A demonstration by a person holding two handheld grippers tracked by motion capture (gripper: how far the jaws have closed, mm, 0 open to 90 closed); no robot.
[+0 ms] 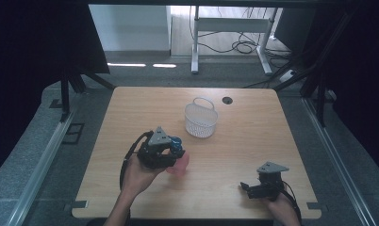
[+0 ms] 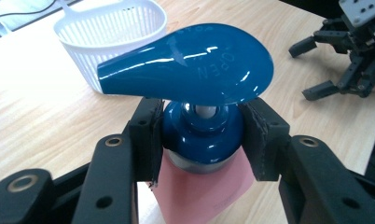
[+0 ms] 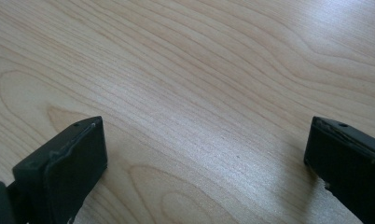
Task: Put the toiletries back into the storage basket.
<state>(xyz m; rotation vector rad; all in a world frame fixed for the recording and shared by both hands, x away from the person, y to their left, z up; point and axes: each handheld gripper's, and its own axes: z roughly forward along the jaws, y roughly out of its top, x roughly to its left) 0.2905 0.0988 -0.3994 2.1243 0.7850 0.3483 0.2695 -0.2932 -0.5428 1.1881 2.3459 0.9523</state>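
The left gripper is clamped on the blue collar of a pump bottle, one black pad pressed on each side of the neck just under the pump head. That head is glossy dark blue, a broad rounded paddle narrowing to a spout that points toward the left of the left gripper view; raised letters on its top read "OPEN", and further embossed lettering along the far rim is too faint to read. Below the collar the bottle's body is pale translucent pink, with no label legible on it. In the high view the left gripper sits left of the middle of the wooden table, the person's left hand wrapped around its body from below, the forearm entering from the bottom edge, the bottle leaning out to the right. The right gripper rests low near the table's front right corner, held by the right hand; its jaws stand wide apart with bare wood between them, pointing left. Beyond the bottle, toward the table's far side, stands a white perforated basket with a loop handle, well apart from both grippers. A small dark grommet hole lies just past it.
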